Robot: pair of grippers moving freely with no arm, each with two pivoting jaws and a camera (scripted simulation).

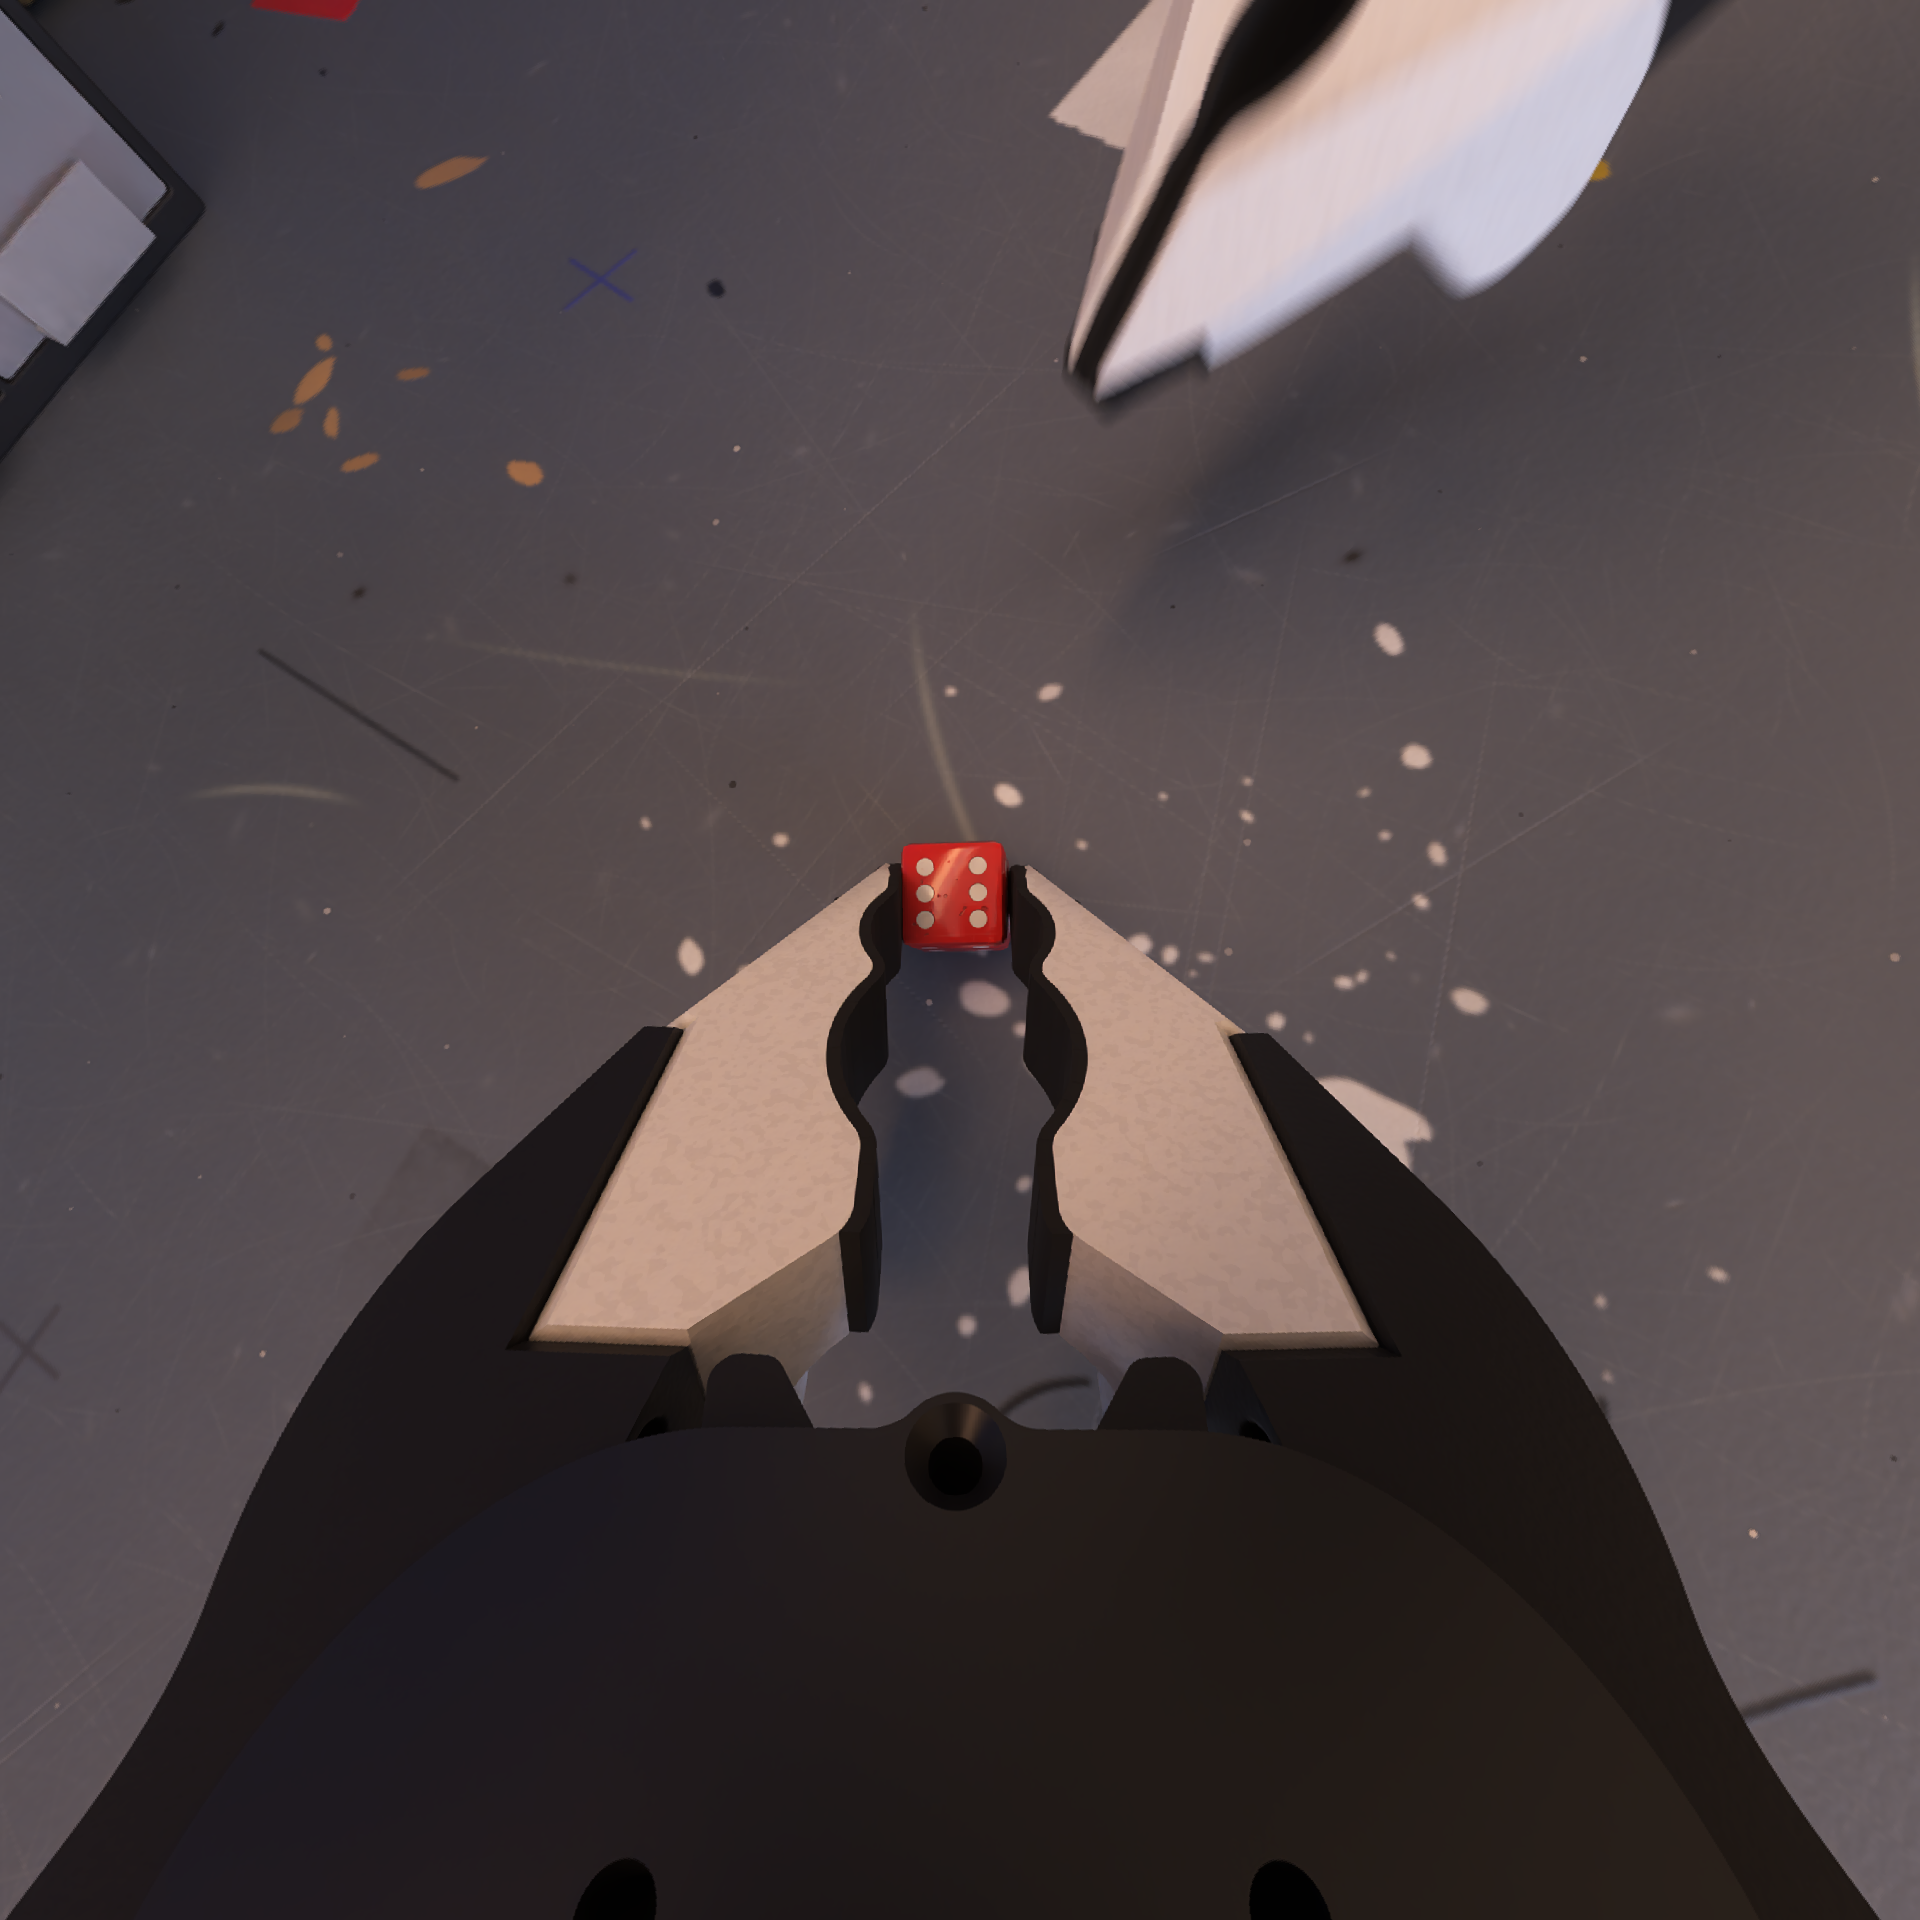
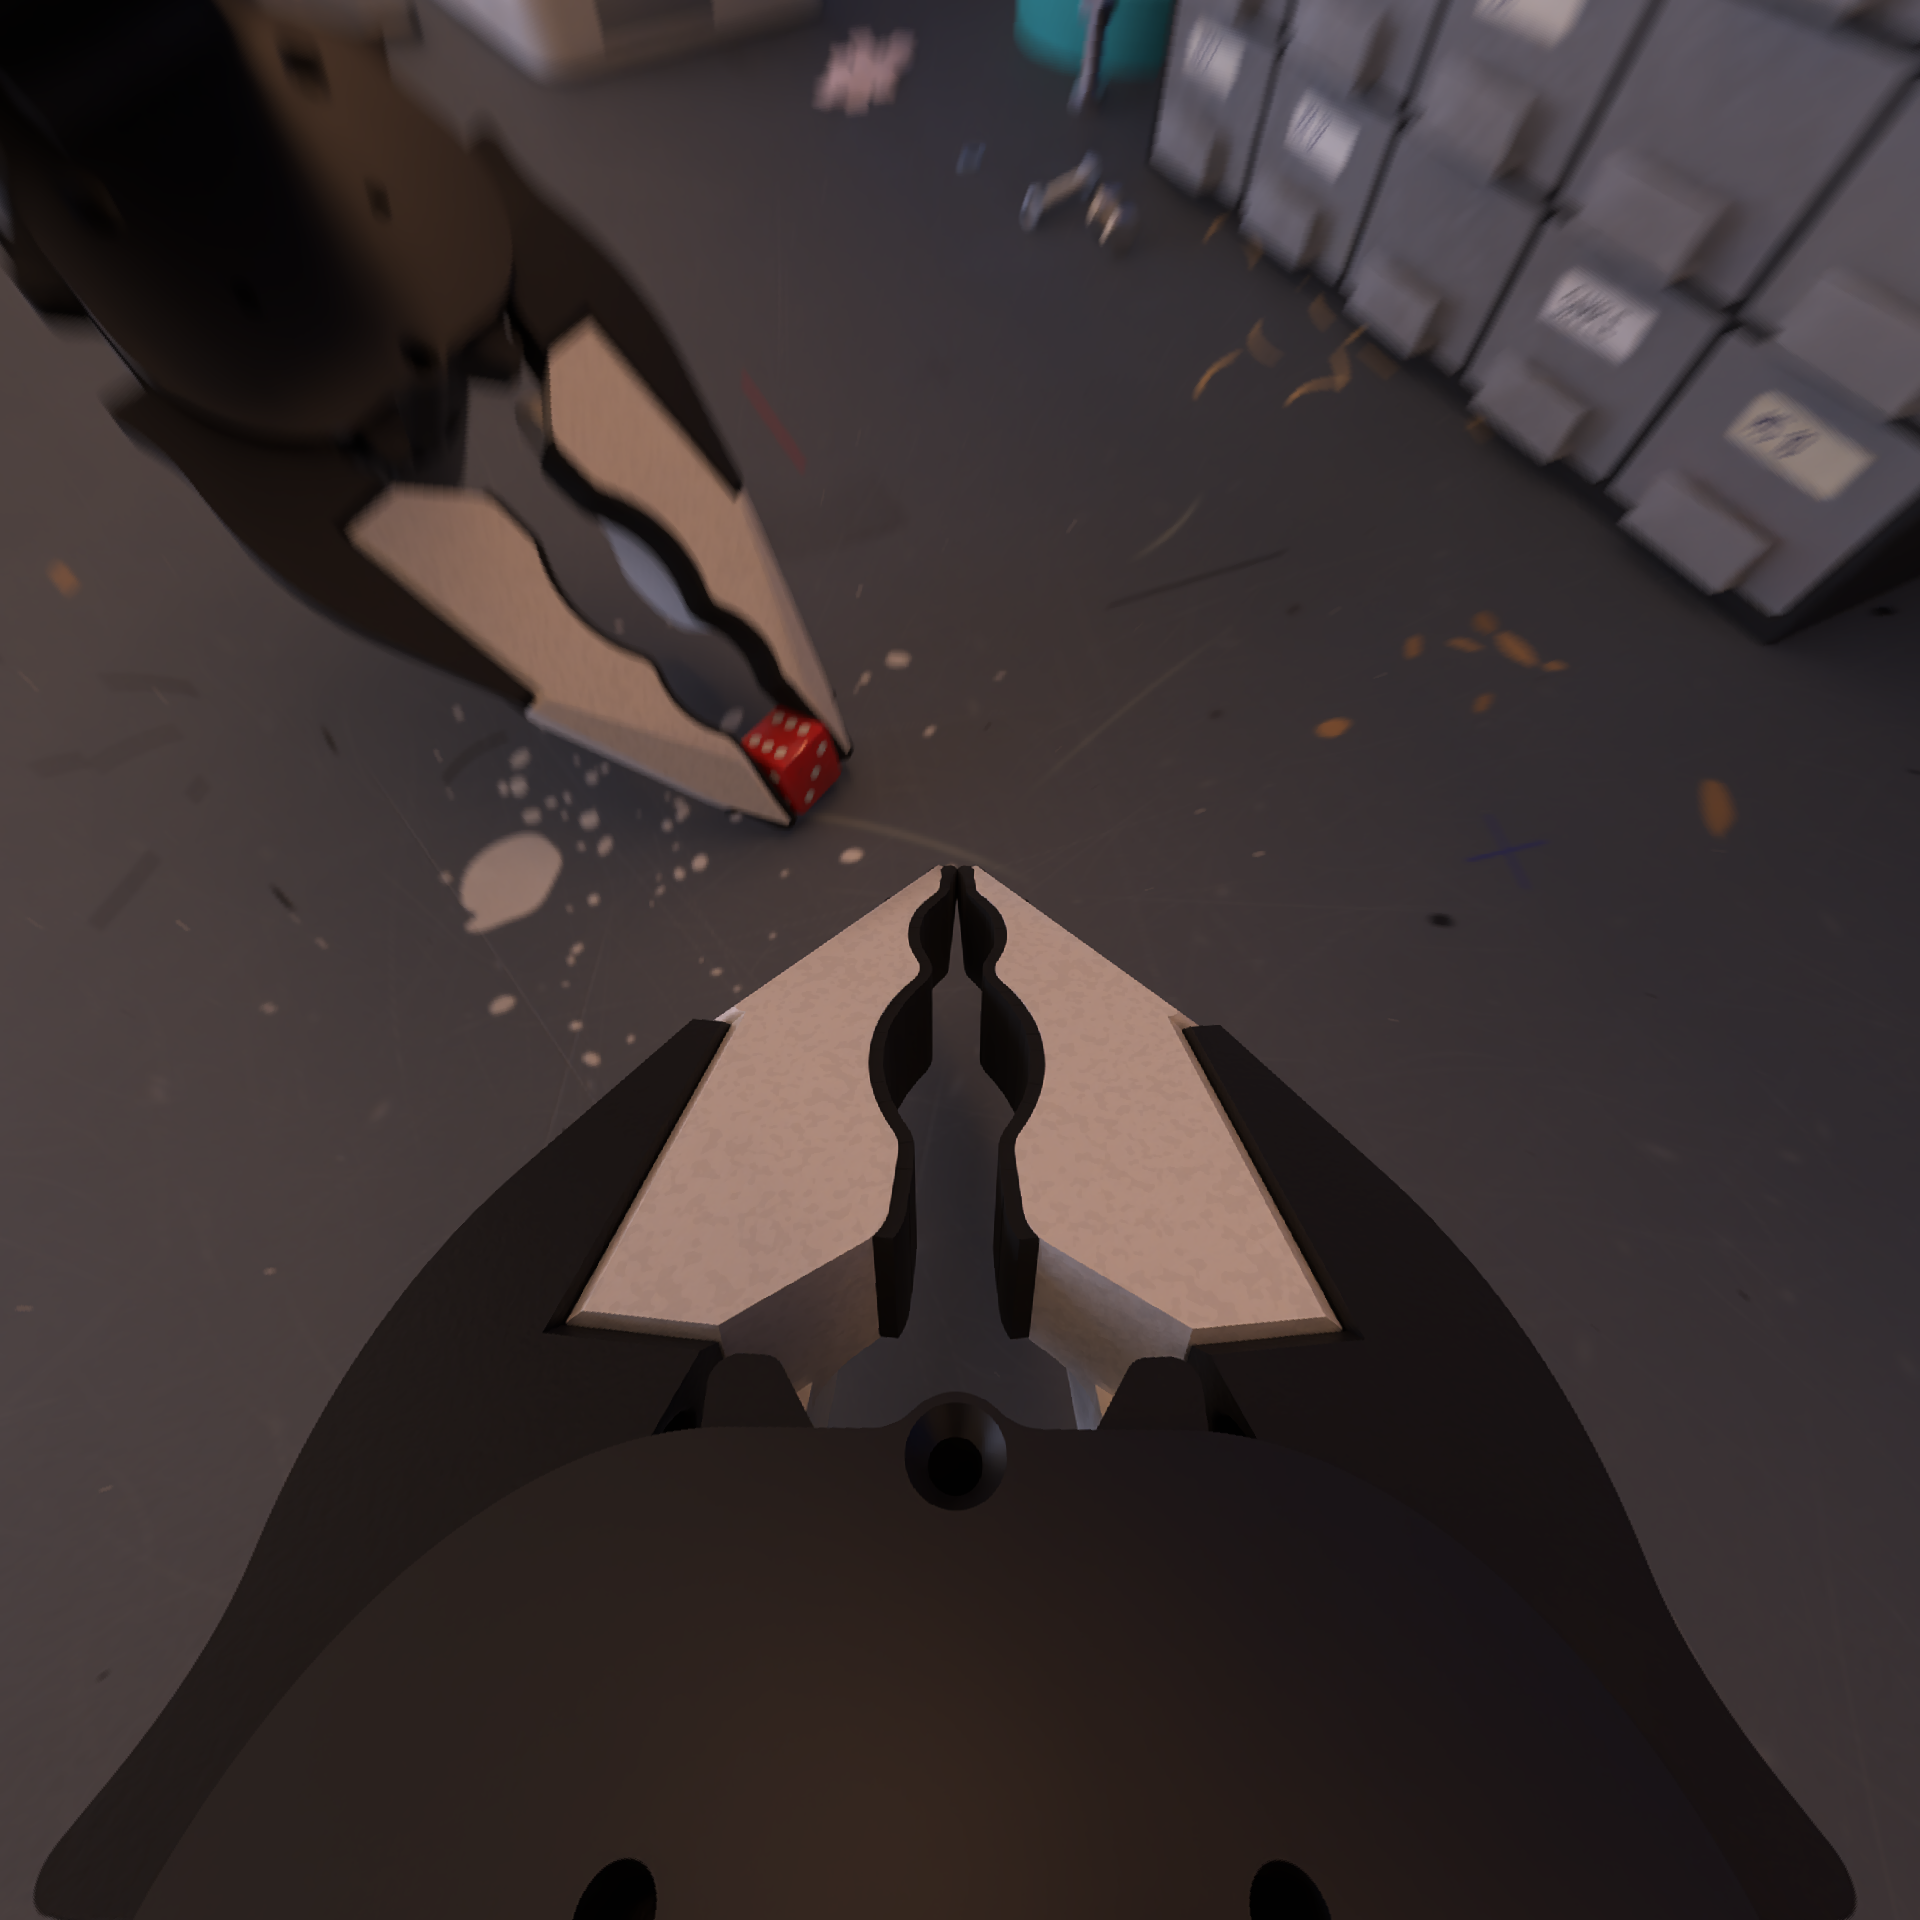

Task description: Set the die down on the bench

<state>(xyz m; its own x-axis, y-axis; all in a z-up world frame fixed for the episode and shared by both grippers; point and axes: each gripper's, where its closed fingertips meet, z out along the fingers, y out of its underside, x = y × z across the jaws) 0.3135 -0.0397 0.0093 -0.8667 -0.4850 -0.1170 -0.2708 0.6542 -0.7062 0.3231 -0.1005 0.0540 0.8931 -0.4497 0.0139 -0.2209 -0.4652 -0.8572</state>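
A small red die (image 1: 953, 895) with white pips sits between the tips of my left gripper (image 1: 954, 902), which is shut on it, low over the grey paint-speckled bench (image 1: 727, 644). In the right wrist view the die (image 2: 793, 760) and the left gripper (image 2: 800, 774) show at upper left, the die at or just above the bench top. My right gripper (image 2: 957, 883) is shut and empty, a short way from the die. Its white fingers (image 1: 1299, 197) show blurred at the top right of the left wrist view.
A dark-rimmed tray (image 1: 156, 223) with white pieces lies at the far left. Grey drawer cabinets (image 2: 1621, 312) stand along the right, with a teal object (image 2: 1060, 36) and a blurred metal item (image 2: 1081, 197) behind. Orange and white paint spots mark the bench.
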